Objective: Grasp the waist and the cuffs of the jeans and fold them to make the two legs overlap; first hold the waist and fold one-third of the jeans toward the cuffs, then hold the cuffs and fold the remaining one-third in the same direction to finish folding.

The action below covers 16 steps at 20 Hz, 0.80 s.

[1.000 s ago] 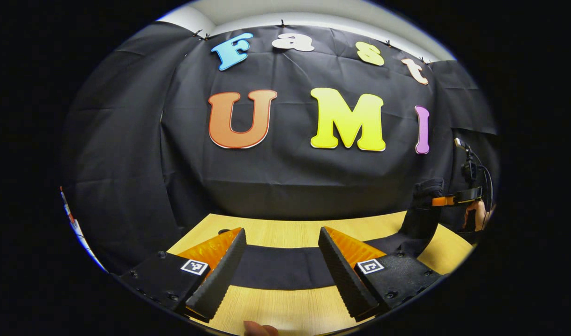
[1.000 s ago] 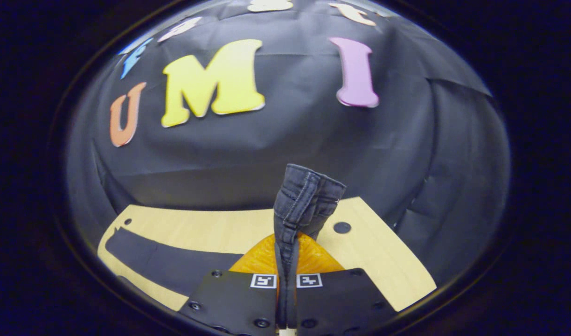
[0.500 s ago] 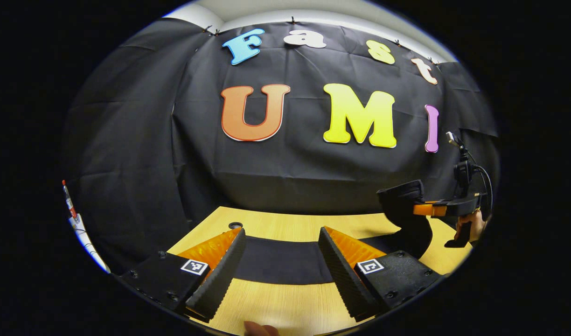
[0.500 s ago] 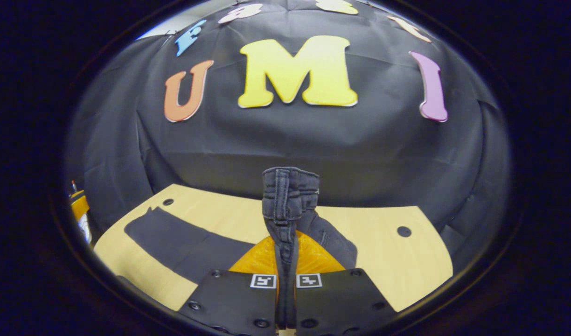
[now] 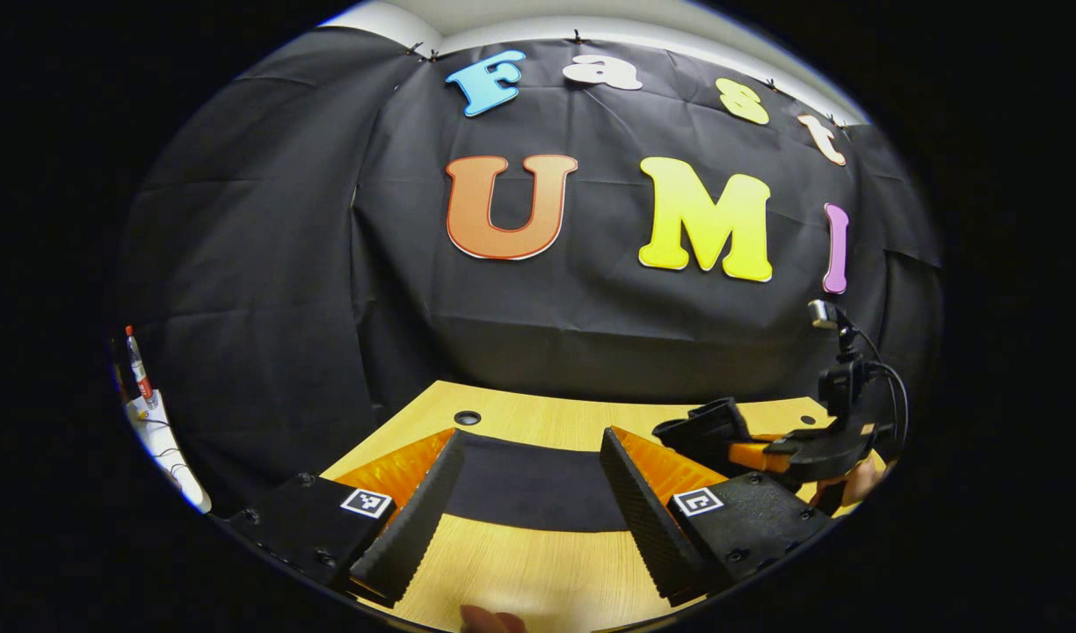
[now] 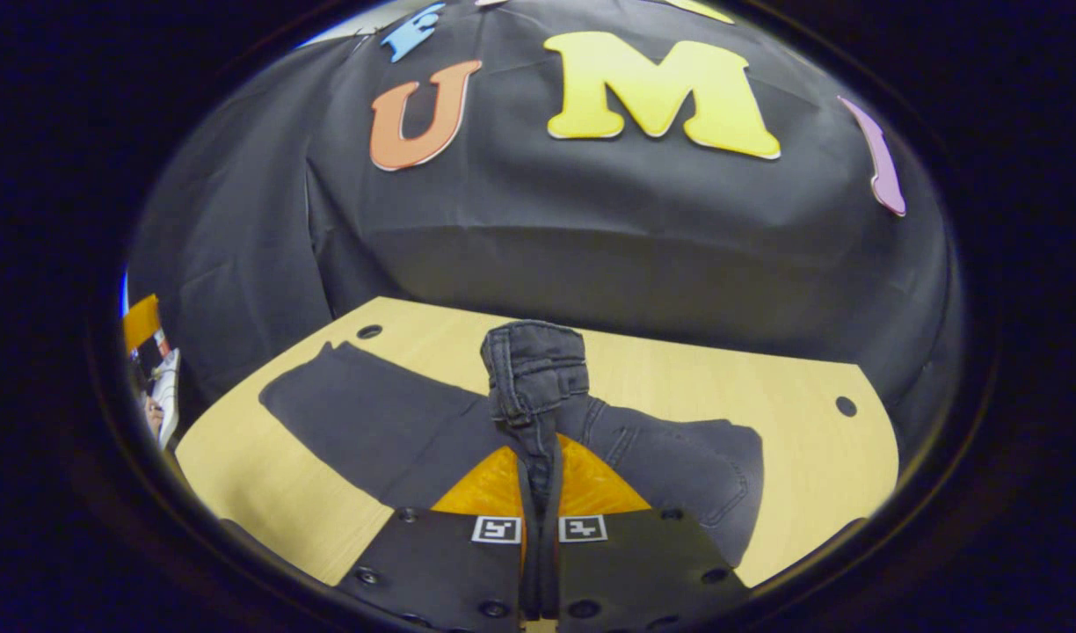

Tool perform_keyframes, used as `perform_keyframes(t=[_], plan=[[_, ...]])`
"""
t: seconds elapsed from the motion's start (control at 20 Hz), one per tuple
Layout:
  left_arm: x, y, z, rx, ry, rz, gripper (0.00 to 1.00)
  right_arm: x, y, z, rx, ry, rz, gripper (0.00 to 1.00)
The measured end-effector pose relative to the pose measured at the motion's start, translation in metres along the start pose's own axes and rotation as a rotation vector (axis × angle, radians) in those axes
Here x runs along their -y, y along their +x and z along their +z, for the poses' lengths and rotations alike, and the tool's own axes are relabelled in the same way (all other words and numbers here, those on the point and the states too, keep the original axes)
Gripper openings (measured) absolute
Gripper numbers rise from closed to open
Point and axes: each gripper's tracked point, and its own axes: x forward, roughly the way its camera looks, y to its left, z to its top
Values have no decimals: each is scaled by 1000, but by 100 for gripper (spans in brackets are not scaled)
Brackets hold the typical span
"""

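Jeans [image 5: 534, 483] partly behind claw fingers [image 5: 648, 519]

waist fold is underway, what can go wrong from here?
1. The right gripper pinches only a narrow bunch of the jeans waist; the rest sags and may land crooked or creased.
2. The left gripper is open above the legs, pinning nothing, so they could drag along the table.
3. The bunch could slip from the pinch mid-fold.
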Motion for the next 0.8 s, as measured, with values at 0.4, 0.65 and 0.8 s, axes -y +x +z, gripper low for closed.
perform_keyframes(t=[0.4, 0.65, 0.8], plan=[[-6, 8, -8, -11, -39, 14, 100, -31, 17, -58, -193, 33, 131, 11], [-24, 30, -38, -84, -299, 25, 99, -26, -7, -27, -99, -12, 149, 100], [-39, 50, -69, -165, -601, 38, 99, -3, -33, 12, 10, -13, 119, 100]])
